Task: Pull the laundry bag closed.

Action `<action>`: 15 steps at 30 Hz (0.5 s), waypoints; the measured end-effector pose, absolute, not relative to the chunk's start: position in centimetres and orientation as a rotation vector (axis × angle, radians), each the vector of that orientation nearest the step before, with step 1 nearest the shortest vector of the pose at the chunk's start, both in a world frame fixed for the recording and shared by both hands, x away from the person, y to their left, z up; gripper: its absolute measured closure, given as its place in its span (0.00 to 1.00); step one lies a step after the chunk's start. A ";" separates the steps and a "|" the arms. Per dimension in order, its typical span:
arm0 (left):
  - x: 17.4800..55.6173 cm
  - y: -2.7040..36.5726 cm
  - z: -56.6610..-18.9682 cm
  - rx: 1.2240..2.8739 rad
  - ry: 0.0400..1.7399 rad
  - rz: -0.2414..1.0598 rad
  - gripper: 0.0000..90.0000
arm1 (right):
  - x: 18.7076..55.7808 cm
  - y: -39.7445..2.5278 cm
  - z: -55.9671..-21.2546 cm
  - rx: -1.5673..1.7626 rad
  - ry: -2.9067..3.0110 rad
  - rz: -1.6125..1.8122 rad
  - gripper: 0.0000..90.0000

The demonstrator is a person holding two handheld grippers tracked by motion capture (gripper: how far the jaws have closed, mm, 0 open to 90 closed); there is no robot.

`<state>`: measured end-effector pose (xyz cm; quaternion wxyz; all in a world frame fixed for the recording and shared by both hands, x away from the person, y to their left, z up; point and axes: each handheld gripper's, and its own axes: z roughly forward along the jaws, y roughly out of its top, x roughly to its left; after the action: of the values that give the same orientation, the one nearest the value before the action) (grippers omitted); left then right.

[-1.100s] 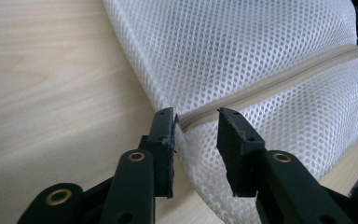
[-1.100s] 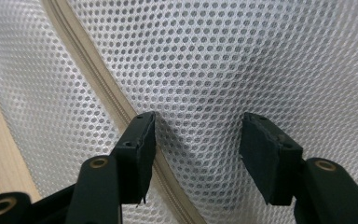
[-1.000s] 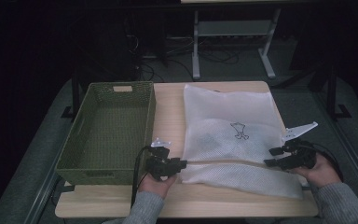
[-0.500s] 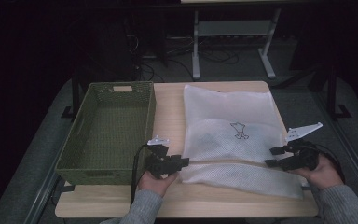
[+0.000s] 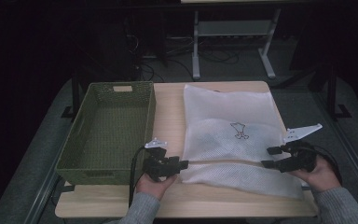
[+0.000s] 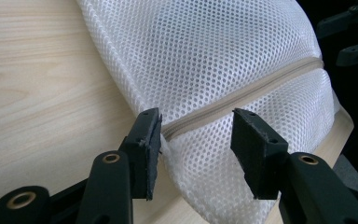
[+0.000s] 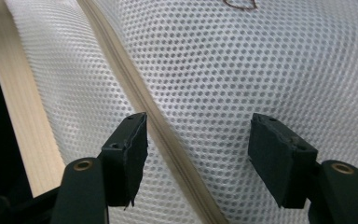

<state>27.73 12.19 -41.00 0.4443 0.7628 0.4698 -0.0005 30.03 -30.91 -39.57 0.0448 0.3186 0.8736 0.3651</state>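
Bag (image 5: 230, 135): white mesh, beige zipper (image 6: 242, 95) across, small dark print, lying flat at frame centre.
Left gripper (image 6: 196, 135): jaws apart at the zipper end.
Right gripper (image 7: 198, 149): jaws apart over the zipper.

White laundry bag (image 5: 230, 135): fine open-mesh cloth, matt, evenly perforated with small round holes, with a smooth beige woven zip tape (image 6: 242, 95) running across it and a small dark stitched motif (image 5: 239, 131) on the upper panel. Pale rectangular table top (image 5: 168, 100): light wood-grain surface, smooth, low sheen; olive-green rectangular basket (image 5: 107, 133) looks like moulded plastic with a woven-texture wall, matt. Left gripper (image 6: 196, 140) and right gripper (image 7: 198, 154): black matt hard-plastic jaws with rougher dark pad faces and brass-coloured metal eyelets, jaws apart over the mesh.
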 end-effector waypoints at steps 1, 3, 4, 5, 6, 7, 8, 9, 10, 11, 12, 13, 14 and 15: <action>27.6 12.2 -41.1 1.891 1.163 0.000 0.58 | 29.9 -30.9 -39.5 0.965 2.667 1.119 0.41; 27.5 12.3 -41.2 1.893 1.160 -0.003 0.57 | 29.7 -30.7 -39.4 0.962 2.665 1.126 0.40; 27.4 12.3 -41.2 1.897 1.155 0.002 0.57 | 29.6 -30.7 -39.4 0.962 2.663 1.129 0.40; 27.3 12.3 -41.2 1.897 1.155 0.001 0.57 | 29.5 -30.6 -39.3 0.958 2.662 1.131 0.40; 27.2 12.3 -41.2 1.899 1.152 0.002 0.57 | 29.4 -30.6 -39.3 0.953 2.661 1.135 0.40; 27.1 12.3 -41.3 1.900 1.148 0.007 0.56 | 29.3 -30.5 -39.3 0.949 2.662 1.134 0.40; 27.0 12.4 -41.2 1.905 1.142 0.011 0.56 | 29.1 -30.4 -39.3 0.948 2.661 1.136 0.39; 26.9 12.4 -41.2 1.908 1.138 0.020 0.56 | 29.0 -30.3 -39.2 0.943 2.661 1.138 0.39; 26.8 12.5 -41.3 1.908 1.134 0.016 0.55 | 28.9 -30.3 -39.2 0.936 2.663 1.138 0.39; 26.7 12.5 -41.3 1.909 1.133 0.015 0.55 | 28.7 -30.2 -39.2 0.936 2.662 1.141 0.39; 26.6 12.4 -41.3 1.916 1.131 0.025 0.55 | 28.6 -30.2 -39.2 0.934 2.659 1.144 0.39; 26.5 12.5 -41.4 1.919 1.129 0.030 0.55 | 28.5 -30.1 -39.2 0.932 2.660 1.149 0.39; 26.5 12.5 -41.4 1.919 1.128 0.023 0.54 | 28.4 -30.1 -39.2 0.932 2.660 1.150 0.39; 26.4 12.5 -41.5 1.922 1.126 0.023 0.55 | 28.3 -30.0 -39.2 0.933 2.659 1.153 0.39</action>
<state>26.40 12.53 -41.47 0.4411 0.7744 0.4535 0.0094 28.29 -30.01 -39.24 0.0484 0.3059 0.8724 0.3781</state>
